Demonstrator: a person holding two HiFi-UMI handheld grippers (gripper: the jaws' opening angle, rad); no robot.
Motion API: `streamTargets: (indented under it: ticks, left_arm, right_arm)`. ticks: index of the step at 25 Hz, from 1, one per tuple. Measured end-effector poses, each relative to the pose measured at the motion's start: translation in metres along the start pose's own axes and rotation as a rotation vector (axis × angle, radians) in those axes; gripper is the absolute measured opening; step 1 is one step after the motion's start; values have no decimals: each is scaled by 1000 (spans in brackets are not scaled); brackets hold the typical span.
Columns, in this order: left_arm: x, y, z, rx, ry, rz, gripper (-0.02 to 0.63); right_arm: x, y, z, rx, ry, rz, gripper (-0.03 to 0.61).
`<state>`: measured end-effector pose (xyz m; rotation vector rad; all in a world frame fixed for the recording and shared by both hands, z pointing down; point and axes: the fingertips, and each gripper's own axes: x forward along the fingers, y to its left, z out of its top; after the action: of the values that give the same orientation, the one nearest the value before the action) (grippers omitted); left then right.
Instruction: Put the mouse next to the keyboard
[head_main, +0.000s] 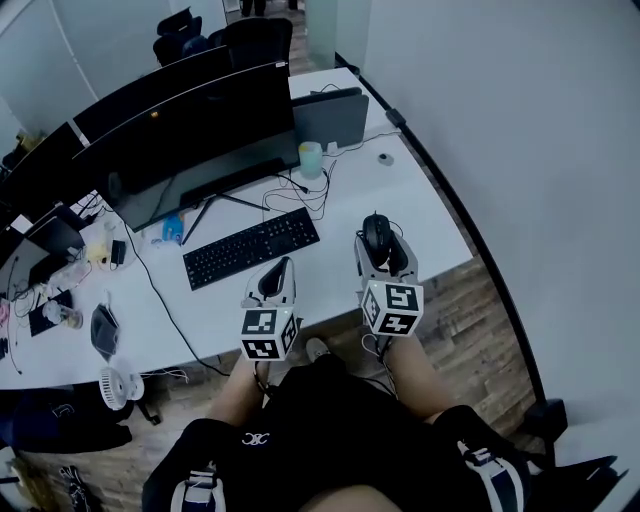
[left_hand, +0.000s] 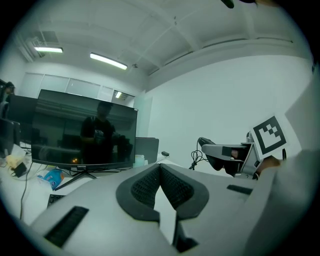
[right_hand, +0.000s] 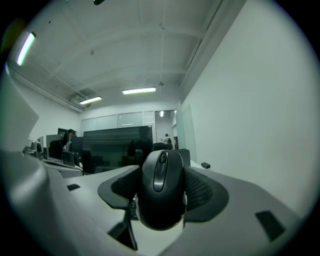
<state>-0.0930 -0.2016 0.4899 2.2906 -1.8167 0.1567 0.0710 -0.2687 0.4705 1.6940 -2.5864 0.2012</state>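
A black mouse (head_main: 375, 232) (right_hand: 161, 190) sits between the pads of my right gripper (head_main: 378, 242) (right_hand: 161, 197), which is shut on its sides. It hangs over the right part of the white desk (head_main: 430, 225), its buttons facing up. The black keyboard (head_main: 252, 247) lies to the left of it, in front of the big monitor (head_main: 190, 140). My left gripper (head_main: 276, 280) (left_hand: 160, 172) hovers near the desk's front edge, just below the keyboard's right end. Its pads meet at the tip with nothing between them. In the left gripper view the right gripper (left_hand: 227, 152) shows at the right.
A grey laptop (head_main: 330, 118) and a pale green cup (head_main: 311, 158) stand behind the keyboard, with loose black cables (head_main: 300, 195) between. Clutter and a small fan (head_main: 115, 385) are at the desk's left. A wall (head_main: 520, 120) runs close along the right.
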Motion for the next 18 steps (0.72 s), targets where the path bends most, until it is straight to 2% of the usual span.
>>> streamTargets:
  ticks: [11, 18]
  left_arm:
    - [102, 75, 17, -57, 11, 58, 13]
    - [152, 104, 28, -86, 6, 76, 12]
  right_arm:
    - [136, -16, 13, -26, 34, 34, 288]
    - [202, -29, 14, -58, 66, 40, 288]
